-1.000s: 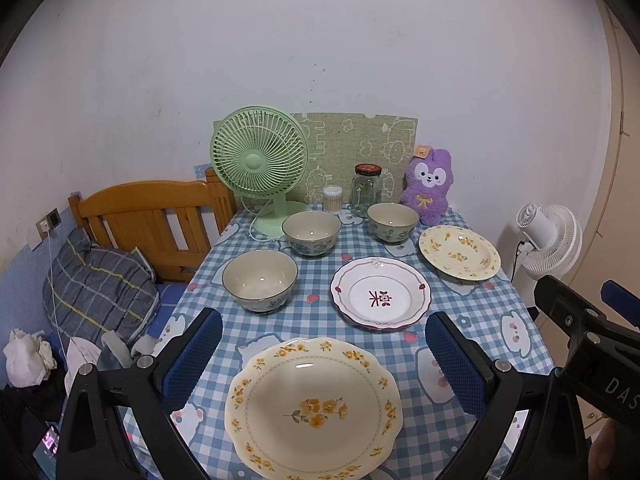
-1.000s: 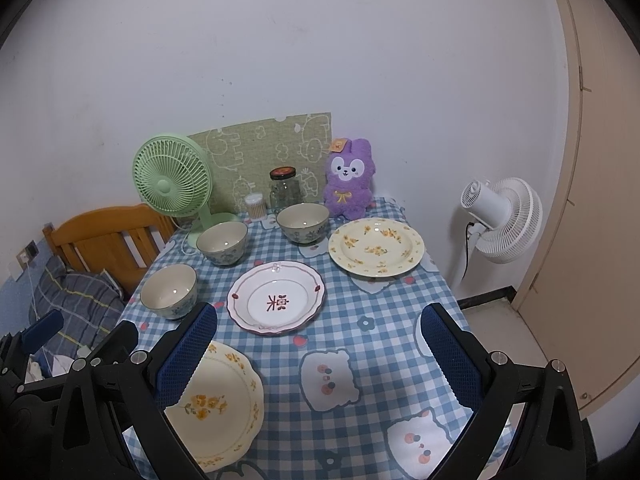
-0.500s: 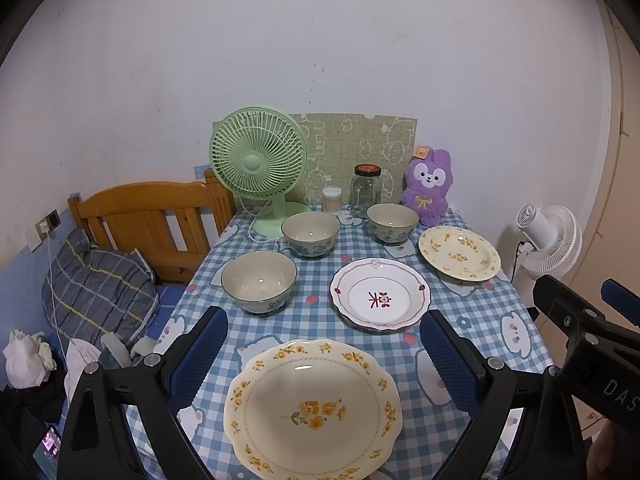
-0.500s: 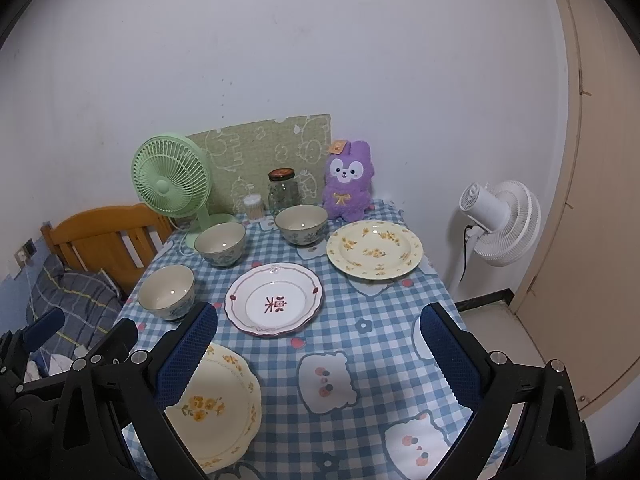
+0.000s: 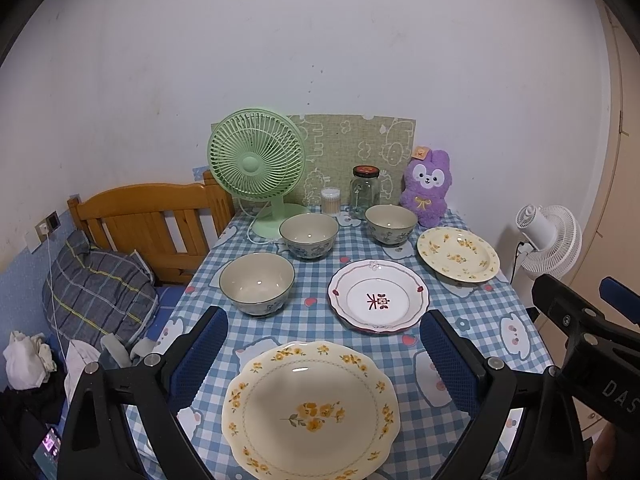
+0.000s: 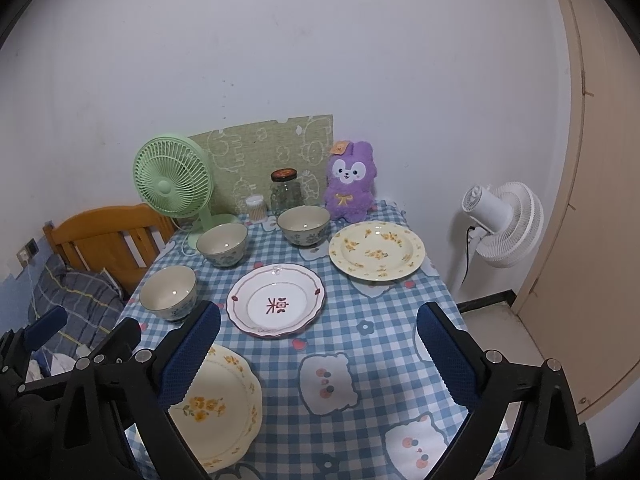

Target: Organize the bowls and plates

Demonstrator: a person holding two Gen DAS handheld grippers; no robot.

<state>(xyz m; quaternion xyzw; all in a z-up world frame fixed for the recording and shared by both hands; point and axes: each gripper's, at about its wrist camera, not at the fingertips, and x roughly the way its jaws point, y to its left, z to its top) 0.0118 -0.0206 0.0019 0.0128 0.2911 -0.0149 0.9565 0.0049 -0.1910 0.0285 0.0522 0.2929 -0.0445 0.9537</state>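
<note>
Three bowls stand on the checked tablecloth: a near-left bowl [image 5: 256, 282], a middle bowl [image 5: 309, 235] and a far bowl [image 5: 391, 224]. A white plate with a red rim [image 5: 378, 300] lies mid-table, a yellow-flowered plate [image 5: 458, 254] lies at the far right, and a second flowered plate [image 5: 310, 410] lies at the near edge. My left gripper [image 5: 324, 354] hangs open above that near plate, its fingers on either side of it. My right gripper [image 6: 318, 354] is open over bare cloth, with the near flowered plate [image 6: 218, 400] to its left.
At the back stand a green desk fan [image 5: 256, 160], a glass jar [image 5: 365, 192], a cotton-swab tub [image 5: 331, 201] and a purple plush rabbit [image 5: 428, 188]. A wooden bed frame [image 5: 148, 220] lies left of the table; a white floor fan [image 6: 504, 224] stands right.
Both grippers have drifted slightly back and up, so the near flowered plate shows a little fuller between the left fingers. The dishes have not moved.
</note>
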